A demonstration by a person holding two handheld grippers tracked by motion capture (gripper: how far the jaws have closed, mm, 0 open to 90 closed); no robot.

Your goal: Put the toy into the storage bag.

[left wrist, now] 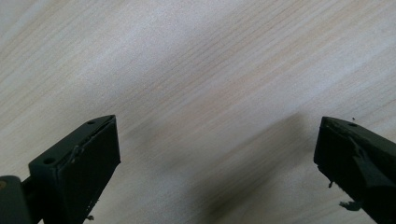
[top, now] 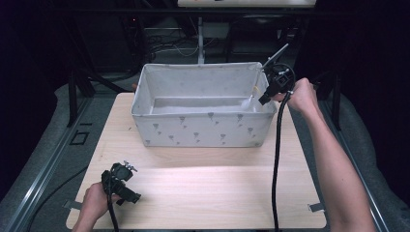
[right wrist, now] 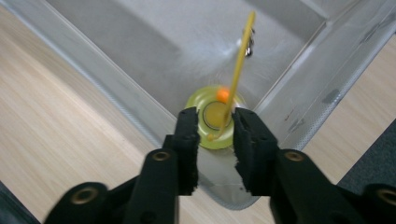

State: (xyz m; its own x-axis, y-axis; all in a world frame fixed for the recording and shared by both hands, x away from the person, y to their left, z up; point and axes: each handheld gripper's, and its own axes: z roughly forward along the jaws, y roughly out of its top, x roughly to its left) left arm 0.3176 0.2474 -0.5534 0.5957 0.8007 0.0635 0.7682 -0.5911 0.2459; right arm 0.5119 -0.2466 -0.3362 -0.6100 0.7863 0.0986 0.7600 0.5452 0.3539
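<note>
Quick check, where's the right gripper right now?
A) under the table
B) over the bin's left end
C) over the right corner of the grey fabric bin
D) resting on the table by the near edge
C: in the high view the right gripper hangs over the right end of the grey fabric bin, and the right gripper view looks down into that corner at a yellow-green toy.

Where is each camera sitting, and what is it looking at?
High view: sits above the person's side, looks forward and down on the table and grey box; both forearms, hands and grippers show.
Left gripper view: rides the left gripper, faces bare tabletop; its two black jaws stand wide apart.
Right gripper view: rides the right gripper, looks down into the box's corner at a yellow-green toy with a feathered stick; its jaws flank the toy.
Shared: the high and right gripper views both show the box.
</note>
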